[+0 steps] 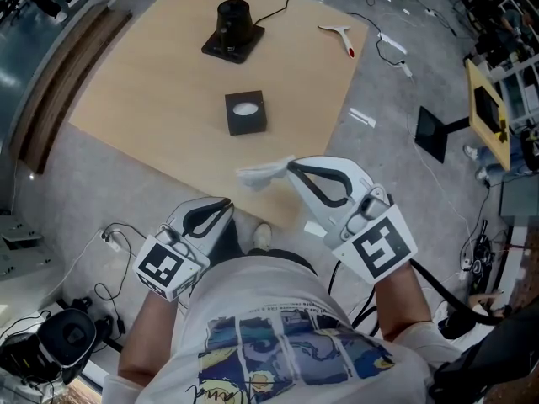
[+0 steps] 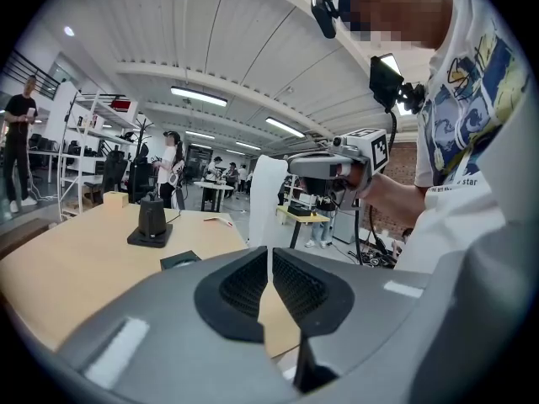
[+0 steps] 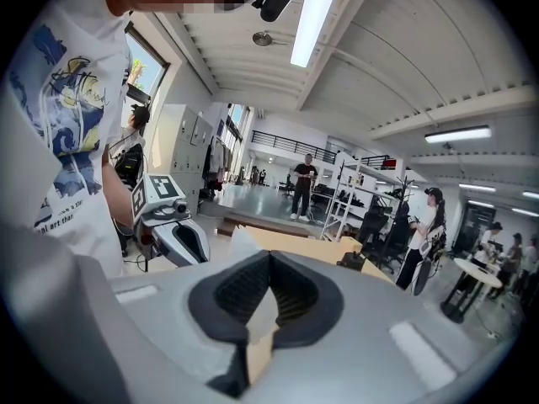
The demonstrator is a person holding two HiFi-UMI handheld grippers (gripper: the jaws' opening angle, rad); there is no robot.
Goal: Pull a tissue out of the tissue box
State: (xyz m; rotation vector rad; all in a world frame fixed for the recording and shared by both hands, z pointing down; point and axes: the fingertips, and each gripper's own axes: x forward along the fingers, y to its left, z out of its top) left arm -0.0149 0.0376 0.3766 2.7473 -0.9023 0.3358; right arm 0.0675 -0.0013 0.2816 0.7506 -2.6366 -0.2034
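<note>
The black tissue box (image 1: pixel 245 112) stands in the middle of the wooden table (image 1: pixel 152 99), with white tissue showing in its top opening. My right gripper (image 1: pixel 290 168) is over the table's near edge, shut on a white tissue (image 1: pixel 261 173) that sticks out to the left, clear of the box. In the right gripper view the tissue (image 3: pixel 243 247) pokes out past the closed jaws. My left gripper (image 1: pixel 226 204) is lower and nearer my body, shut with nothing in it. From the left gripper view the tissue (image 2: pixel 268 199) hangs under the right gripper (image 2: pixel 290 168), and the box (image 2: pixel 180 260) lies beyond.
A black device (image 1: pixel 233 28) with a cable sits at the table's far side, and a white tool with a red tip (image 1: pixel 338 34) lies at the far right corner. Cables and stands litter the floor to the right. People stand in the room's background.
</note>
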